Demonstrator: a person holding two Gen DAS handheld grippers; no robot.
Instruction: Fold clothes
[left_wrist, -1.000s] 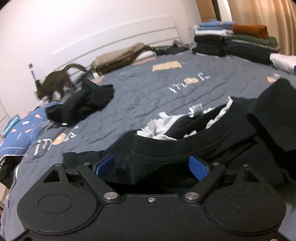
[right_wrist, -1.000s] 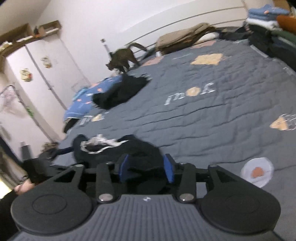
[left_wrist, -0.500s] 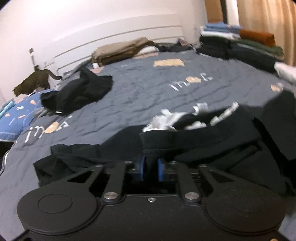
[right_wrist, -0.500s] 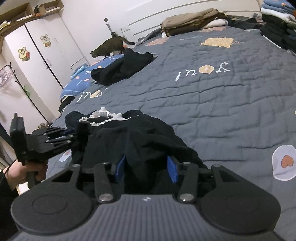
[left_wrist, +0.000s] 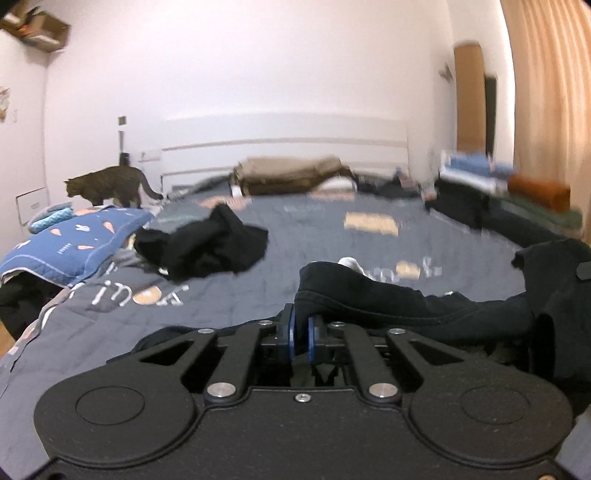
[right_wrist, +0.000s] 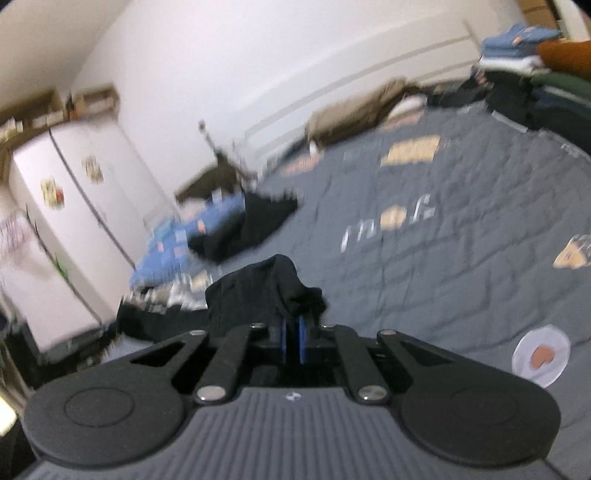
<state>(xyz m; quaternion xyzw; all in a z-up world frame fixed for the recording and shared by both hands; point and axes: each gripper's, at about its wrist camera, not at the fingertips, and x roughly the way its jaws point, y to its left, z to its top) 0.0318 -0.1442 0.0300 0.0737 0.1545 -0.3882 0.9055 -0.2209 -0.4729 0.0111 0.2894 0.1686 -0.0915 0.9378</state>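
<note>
A black garment (left_wrist: 388, 295) with a white lining lies bunched at the near edge of the grey quilted bed (left_wrist: 314, 229). My left gripper (left_wrist: 301, 338) is shut on its black edge, and the cloth stretches right from the jaws. My right gripper (right_wrist: 293, 341) is shut on another bunch of the same black garment (right_wrist: 258, 291), lifted above the quilt (right_wrist: 443, 240). The right wrist view is motion-blurred.
A second black garment (left_wrist: 207, 247) lies crumpled mid-bed. A cat (left_wrist: 107, 186) stands by a blue patterned pillow (left_wrist: 74, 240) at the left. Stacks of folded clothes (left_wrist: 498, 192) line the right side and a tan pile (left_wrist: 291, 175) sits by the headboard. White wardrobes (right_wrist: 74, 229) stand left.
Both grippers have shut on the black garment; the left closed half a second ago, the right just now. Both have lifted, with the views tilting up off the bed.
</note>
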